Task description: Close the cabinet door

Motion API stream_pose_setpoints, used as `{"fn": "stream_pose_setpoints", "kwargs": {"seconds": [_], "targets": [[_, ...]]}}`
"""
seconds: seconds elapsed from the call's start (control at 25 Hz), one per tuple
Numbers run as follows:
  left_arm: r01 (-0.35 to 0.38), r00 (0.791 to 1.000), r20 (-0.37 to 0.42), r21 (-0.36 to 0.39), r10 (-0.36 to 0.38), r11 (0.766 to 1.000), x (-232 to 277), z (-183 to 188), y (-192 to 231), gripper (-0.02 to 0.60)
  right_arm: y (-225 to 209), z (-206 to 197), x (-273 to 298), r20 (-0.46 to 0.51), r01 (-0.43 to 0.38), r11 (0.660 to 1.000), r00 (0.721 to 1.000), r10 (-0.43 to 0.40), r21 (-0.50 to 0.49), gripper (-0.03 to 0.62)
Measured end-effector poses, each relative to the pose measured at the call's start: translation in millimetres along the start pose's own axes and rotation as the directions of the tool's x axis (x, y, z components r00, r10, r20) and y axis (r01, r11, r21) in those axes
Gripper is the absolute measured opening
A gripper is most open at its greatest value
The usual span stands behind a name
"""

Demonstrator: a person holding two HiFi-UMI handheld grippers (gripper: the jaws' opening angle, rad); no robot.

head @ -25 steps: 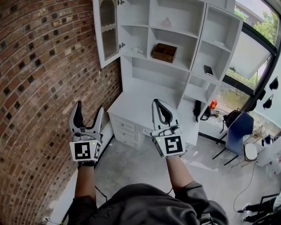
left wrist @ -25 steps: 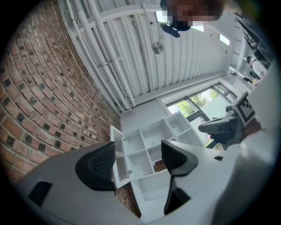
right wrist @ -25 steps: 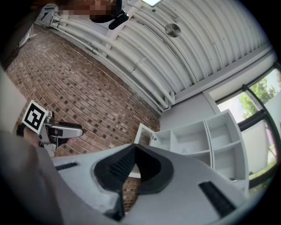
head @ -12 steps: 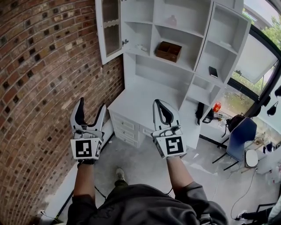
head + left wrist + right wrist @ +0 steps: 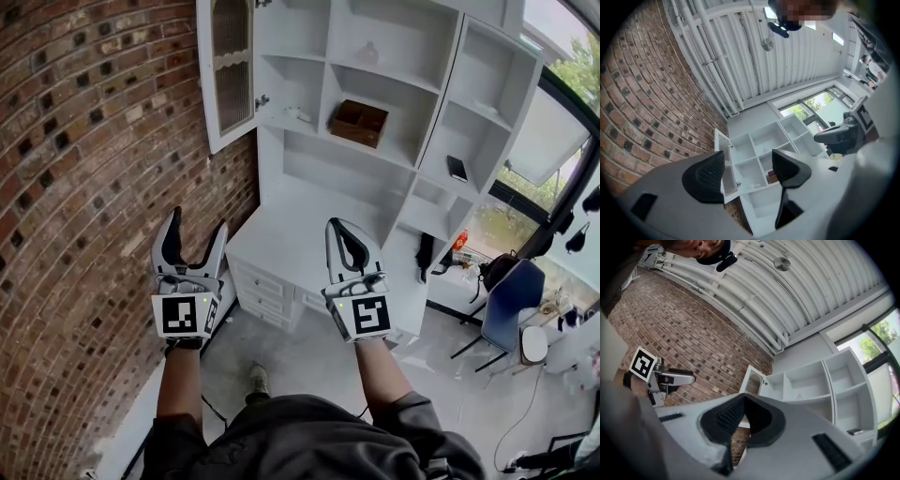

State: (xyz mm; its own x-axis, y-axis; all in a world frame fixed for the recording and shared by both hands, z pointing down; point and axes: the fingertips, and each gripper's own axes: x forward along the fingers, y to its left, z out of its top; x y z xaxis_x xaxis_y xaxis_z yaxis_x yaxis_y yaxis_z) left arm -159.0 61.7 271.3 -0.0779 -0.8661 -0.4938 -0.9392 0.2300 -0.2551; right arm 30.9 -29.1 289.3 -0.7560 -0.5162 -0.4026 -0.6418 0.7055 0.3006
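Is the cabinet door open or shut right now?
Open: the cabinet door stands swung out toward the brick wall, leaving the shelves behind it exposed.

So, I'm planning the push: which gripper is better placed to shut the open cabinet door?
Left, probably. The left gripper is open and nearer the door, by the brick wall; the right gripper is shut, further right.

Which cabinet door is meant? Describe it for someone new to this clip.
A tall white shelf unit stands against the brick wall. At its upper left hangs the cabinet door, swung open toward the bricks. Unlike the open shelves beside it, it is a frame with an arched insert.
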Motion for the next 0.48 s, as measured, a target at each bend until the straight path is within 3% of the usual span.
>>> {"fn": "stream_pose_setpoints", "kwargs": {"seconds": [0.48], "targets": [[0.028, 1.0, 0.015, -0.015, -0.027, 1.0, 111.2, -77.3, 68.1, 0.311, -18.0, -55.9, 124.6, 0.0, 0.036, 0.999, 0.999, -0.037, -0.025, -0.002]]}}
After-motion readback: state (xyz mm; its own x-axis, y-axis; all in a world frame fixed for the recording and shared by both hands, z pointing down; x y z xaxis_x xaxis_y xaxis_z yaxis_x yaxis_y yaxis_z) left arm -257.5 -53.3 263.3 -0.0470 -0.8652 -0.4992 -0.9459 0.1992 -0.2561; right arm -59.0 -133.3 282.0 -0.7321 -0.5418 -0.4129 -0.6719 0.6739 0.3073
